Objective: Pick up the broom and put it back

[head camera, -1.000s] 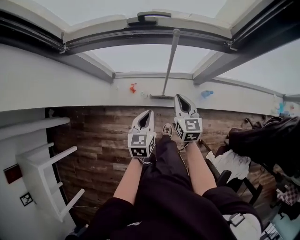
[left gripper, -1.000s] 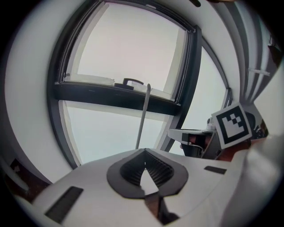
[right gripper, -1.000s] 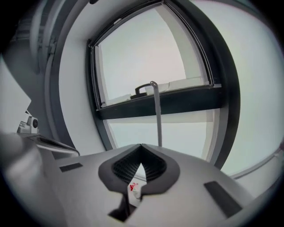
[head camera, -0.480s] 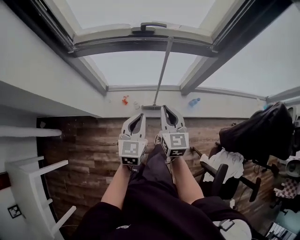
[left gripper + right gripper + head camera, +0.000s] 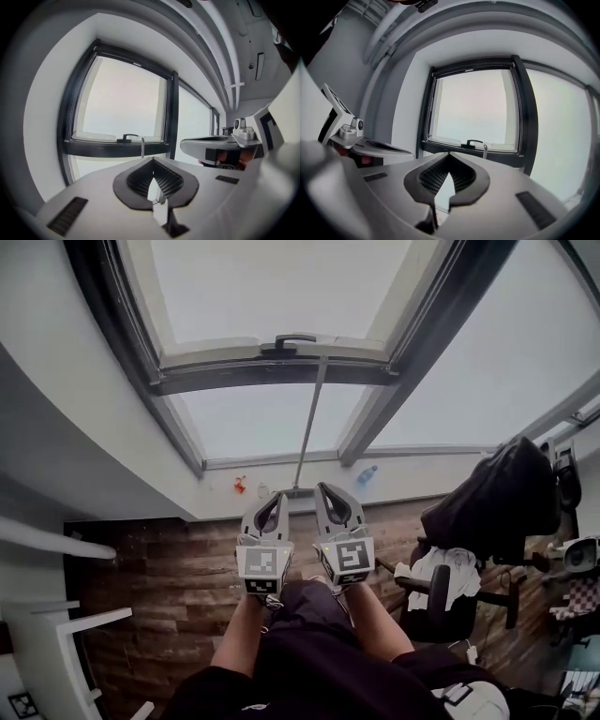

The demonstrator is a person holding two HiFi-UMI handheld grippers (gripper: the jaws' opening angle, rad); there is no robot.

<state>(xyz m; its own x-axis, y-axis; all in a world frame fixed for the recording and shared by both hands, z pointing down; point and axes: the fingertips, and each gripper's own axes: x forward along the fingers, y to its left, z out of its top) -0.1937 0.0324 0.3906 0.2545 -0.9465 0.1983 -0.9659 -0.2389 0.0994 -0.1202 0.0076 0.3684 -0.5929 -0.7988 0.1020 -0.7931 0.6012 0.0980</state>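
Observation:
The broom [image 5: 309, 423] leans upright against the window, its grey handle reaching the window frame and its head resting low by the wall under the sill. Only the handle's top shows in the left gripper view [image 5: 142, 147] and in the right gripper view [image 5: 485, 150]. My left gripper [image 5: 277, 499] and right gripper [image 5: 326, 488] are held side by side in front of me, short of the broom and pointing toward the window. Both are shut with nothing between the jaws [image 5: 152, 160] [image 5: 448, 154].
A black window handle [image 5: 281, 341] sits above the broom's top. A blue bottle [image 5: 367, 474] and a small red object [image 5: 240, 486] lie by the wall. A chair with a dark jacket [image 5: 487, 502] stands at the right, white shelving [image 5: 56, 634] at the left, on a wooden floor [image 5: 159, 568].
Both grippers have risen together and stayed shut and empty. The view has tilted up, so more of the window shows. The broom has not moved.

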